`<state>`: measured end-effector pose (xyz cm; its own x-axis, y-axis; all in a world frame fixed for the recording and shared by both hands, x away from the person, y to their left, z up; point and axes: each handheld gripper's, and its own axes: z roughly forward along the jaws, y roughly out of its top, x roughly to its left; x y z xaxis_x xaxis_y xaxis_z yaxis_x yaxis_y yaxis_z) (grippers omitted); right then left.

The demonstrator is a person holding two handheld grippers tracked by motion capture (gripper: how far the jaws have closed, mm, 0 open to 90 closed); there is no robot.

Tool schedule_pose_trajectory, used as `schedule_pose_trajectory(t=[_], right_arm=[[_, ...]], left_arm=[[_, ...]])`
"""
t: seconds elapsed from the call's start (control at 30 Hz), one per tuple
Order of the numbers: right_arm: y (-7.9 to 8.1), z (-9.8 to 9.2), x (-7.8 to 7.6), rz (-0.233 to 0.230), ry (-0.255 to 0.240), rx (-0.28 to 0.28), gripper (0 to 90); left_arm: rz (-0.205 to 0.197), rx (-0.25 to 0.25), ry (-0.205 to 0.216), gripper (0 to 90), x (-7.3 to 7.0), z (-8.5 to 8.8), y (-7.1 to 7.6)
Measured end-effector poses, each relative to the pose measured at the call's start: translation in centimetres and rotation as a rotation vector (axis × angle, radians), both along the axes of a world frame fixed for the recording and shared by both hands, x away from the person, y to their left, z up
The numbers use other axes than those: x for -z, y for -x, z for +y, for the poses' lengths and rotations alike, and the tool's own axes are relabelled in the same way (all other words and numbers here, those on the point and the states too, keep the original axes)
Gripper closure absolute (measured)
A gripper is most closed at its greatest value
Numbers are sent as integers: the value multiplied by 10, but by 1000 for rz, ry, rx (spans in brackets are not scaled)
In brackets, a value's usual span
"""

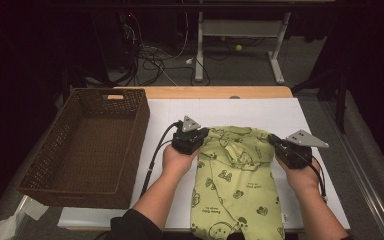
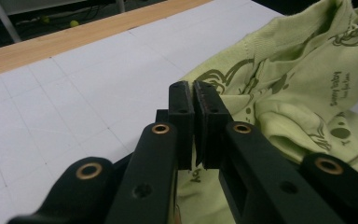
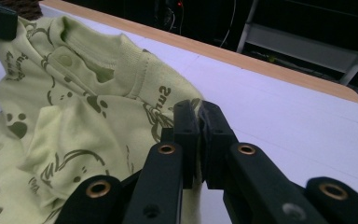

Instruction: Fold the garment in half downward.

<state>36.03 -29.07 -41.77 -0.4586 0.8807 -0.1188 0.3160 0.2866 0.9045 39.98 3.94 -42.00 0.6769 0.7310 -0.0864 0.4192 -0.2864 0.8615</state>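
While both pairs of tongs pinch the pale green baby romper [image 1: 235, 175] at its upper corners, the work in hand looks like folding: the top of the garment is already doubled toward its legs. The left gripper [image 1: 196, 136] has its jaws pressed together on the fabric at the romper's left shoulder, cloth emerging just below the pads in the left gripper view [image 2: 261, 102]. The right gripper [image 1: 275, 142] is likewise clamped on the right shoulder edge, the printed cloth bunched just left of its jaws [image 3: 88, 107]. The romper lies between the two tongs and runs back toward the person, flat on the white gridded mat [image 1: 305, 120]. A brown wicker basket [image 1: 40, 175] stands well to the left of the left tongs. Both hands are held low and level, palms turned inward, tongs pointing away and slightly toward each other. The next move probably calls for laying the folded edge down evenly and smoothly before letting go.
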Motion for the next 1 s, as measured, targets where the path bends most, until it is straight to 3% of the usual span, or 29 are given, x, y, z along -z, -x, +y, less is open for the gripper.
schedule_pose_trajectory(t=[0.23, 0.53, 0.83, 1.0], right_arm=[[23, -2, 3, -2, -43, -9, 877], [46, -2, 8, -7, -20, -47, 877], [70, -4, 11, -8, -31, -84, 877], [83, -5, 15, -1, -10, -104, 877]], left_arm=[[-14, 38, 17, 831, 1, 4, 19], [-21, 88, 56, 830, 3, 14, 45], [-26, 144, 49, 831, 7, 17, 67], [-19, 175, 42, 830, 13, 18, 78]])
